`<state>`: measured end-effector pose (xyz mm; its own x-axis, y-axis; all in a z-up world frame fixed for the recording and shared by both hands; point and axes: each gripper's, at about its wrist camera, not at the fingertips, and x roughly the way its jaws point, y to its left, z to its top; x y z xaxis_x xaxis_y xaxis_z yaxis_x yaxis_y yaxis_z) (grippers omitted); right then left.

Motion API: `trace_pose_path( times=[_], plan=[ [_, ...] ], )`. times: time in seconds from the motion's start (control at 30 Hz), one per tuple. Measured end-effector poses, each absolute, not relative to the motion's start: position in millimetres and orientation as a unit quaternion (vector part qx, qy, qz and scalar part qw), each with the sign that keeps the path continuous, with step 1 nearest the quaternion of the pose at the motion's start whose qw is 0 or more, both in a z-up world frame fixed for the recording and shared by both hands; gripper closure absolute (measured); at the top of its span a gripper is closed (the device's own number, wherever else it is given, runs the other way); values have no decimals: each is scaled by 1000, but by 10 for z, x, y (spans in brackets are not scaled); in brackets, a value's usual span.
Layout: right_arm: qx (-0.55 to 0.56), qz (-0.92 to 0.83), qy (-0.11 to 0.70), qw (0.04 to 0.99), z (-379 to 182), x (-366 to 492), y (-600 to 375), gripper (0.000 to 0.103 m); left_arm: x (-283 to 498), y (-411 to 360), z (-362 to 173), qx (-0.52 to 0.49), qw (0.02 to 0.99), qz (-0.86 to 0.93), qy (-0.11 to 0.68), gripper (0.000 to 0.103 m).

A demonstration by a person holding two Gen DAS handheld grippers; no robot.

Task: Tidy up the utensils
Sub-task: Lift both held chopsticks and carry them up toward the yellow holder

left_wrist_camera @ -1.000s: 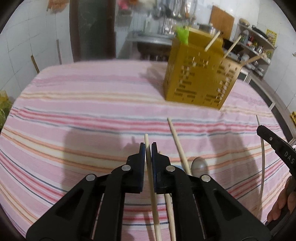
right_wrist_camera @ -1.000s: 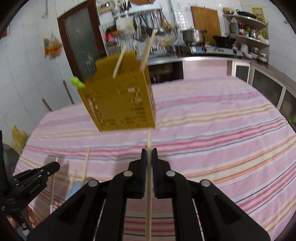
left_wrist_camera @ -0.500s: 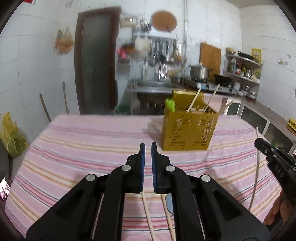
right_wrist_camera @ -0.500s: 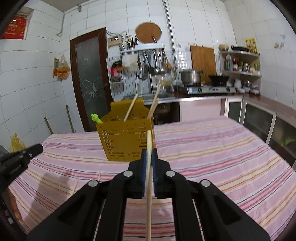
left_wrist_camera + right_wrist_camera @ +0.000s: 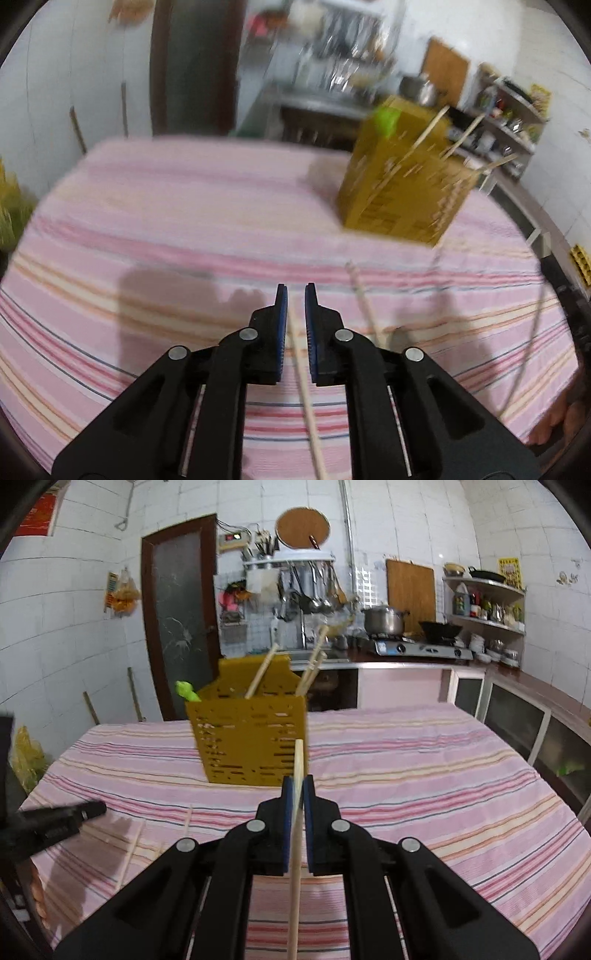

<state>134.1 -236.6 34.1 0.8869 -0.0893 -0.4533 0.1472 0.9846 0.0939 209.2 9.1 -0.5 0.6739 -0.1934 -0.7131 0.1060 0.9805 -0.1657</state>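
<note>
A yellow perforated utensil holder (image 5: 251,742) stands on the striped tablecloth with several chopsticks and a green item in it; it also shows in the left wrist view (image 5: 402,184). My right gripper (image 5: 297,779) is shut on a wooden chopstick (image 5: 295,849), held in front of the holder. My left gripper (image 5: 293,291) hovers low over the cloth with jaws slightly apart and empty, right above a loose chopstick (image 5: 306,387). A second chopstick (image 5: 364,302) lies to its right.
A thin wire-handled utensil (image 5: 532,343) lies at the right of the cloth. Loose chopsticks (image 5: 133,845) lie on the table's left beside the left gripper's arm (image 5: 55,823). Kitchen counter, stove and shelves stand behind the table (image 5: 443,775).
My left gripper has tipped back down toward the loose chopsticks on the cloth. My right gripper has held its chopstick and drawn a little closer to the holder.
</note>
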Motion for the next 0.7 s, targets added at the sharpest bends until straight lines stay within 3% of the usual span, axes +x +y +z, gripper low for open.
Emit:
trace_pose_path(
  times=[0.17, 0.3, 0.37, 0.5, 0.57, 0.7],
  plan=[
    [75, -66, 252, 963, 216, 1527, -2484, 97, 2284, 69, -393, -51, 893, -60, 444, 77],
    [75, -64, 258, 961, 144, 1591, -2502, 97, 2303, -15, -434, -28, 900, -43, 433, 49],
    [76, -62, 260, 961, 110, 1609, -2482, 97, 2304, -52, -446, -16, 901, -44, 431, 48],
    [77, -59, 264, 960, 63, 1624, -2494, 97, 2318, -122, -505, 12, 897, -35, 441, 50],
    [79, -58, 264, 959, 49, 1623, -2494, 97, 2305, -167, -505, 22, 897, -35, 439, 57],
    [81, -58, 266, 959, 37, 1638, -2490, 97, 2334, -266, -477, 25, 893, -51, 447, 93]
  ],
)
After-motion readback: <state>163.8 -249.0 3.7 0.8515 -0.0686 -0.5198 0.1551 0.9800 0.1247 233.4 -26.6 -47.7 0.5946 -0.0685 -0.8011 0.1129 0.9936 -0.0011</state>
